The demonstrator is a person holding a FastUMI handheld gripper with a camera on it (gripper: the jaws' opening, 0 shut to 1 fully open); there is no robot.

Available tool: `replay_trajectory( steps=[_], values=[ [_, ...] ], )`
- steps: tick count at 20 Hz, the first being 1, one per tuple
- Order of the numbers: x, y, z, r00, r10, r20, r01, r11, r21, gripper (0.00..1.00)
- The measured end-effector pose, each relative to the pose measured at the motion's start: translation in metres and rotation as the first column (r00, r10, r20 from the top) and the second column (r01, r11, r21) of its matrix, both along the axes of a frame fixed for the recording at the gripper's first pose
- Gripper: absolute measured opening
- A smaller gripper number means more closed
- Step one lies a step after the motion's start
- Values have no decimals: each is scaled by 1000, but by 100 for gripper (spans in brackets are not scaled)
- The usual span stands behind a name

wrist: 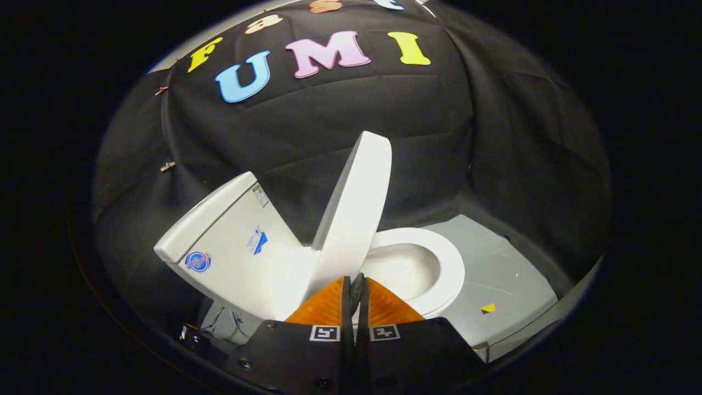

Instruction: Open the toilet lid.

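Gripper (355, 282) fingers pressed together, nothing between them — toilet lid (354, 211) raised just ahead of the tips.

Lid stands tilted on edge beside the tank (230, 236); beyond it the open seat (447, 263) rings a bowl (403, 269) that looks empty. Tank stickers are too small to read — the toilet's base is hidden behind the fingers.

The gripper view looks forward along the fingers (329, 304), close above the toilet (258, 258).

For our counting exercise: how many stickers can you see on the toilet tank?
3. On the tank: a round sticker near its lid end, a blue one mid-panel, a small one toward the bowl side. Others may be hidden. The tool is shut.
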State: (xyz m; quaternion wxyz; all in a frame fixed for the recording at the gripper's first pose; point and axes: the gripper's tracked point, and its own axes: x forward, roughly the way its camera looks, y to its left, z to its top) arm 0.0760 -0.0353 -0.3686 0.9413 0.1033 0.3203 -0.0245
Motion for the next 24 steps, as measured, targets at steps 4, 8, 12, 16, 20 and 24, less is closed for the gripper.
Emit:
replay_trajectory(
  steps=[4,8,12,16,20,24],
  values=[
    [6,37,19,998,48,29,-47,999,-10,5],
    [10,74,33,992,112,58,-110,993,-34,5],
    [12,114,42,980,182,83,-178,983,-50,5],
    [13,139,45,970,225,93,-221,974,-46,5],
    [15,164,46,955,279,98,-274,960,-61,5],
    [16,184,45,945,312,100,-308,950,-57,5]
  ],
)
